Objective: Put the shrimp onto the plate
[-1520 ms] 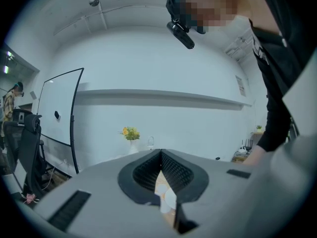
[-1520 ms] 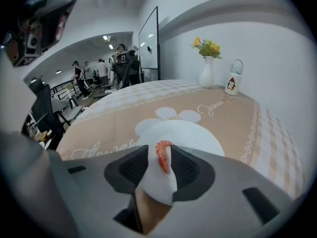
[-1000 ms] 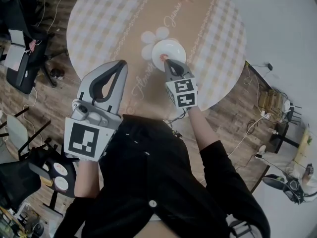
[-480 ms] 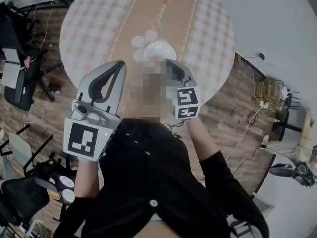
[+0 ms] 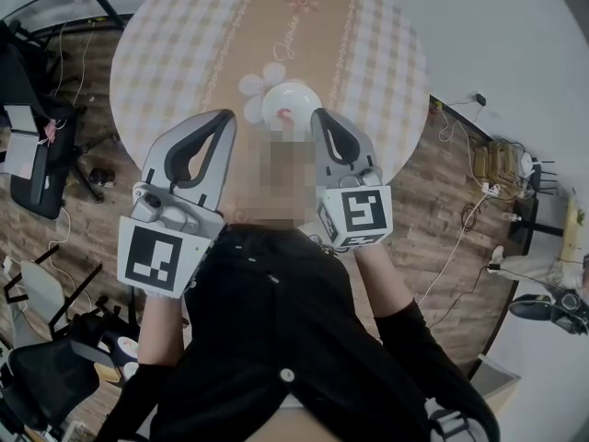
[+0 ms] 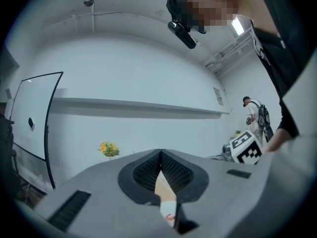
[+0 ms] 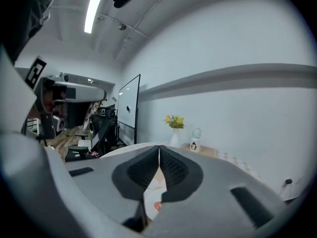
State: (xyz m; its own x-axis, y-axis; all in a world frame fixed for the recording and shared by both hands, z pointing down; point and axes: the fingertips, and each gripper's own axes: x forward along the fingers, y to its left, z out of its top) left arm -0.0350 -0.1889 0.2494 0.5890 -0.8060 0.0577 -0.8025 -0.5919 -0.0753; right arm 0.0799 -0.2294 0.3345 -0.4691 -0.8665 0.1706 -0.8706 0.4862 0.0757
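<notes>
Two closed, empty grippers, left gripper [image 5: 223, 118] and right gripper [image 5: 318, 115], above one shrimp [image 5: 287, 115] on one plate [image 5: 301, 97]

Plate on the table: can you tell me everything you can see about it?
The plate is small, round, white and looks glossy, like china. It sits flat on the table's tan runner, beside a printed white flower. A little red shrimp lies on it. Nothing else seems to touch it.

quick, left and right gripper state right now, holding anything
left gripper: closed, holding nothing.
right gripper: closed, holding nothing; the shrimp lies on the plate.
</notes>
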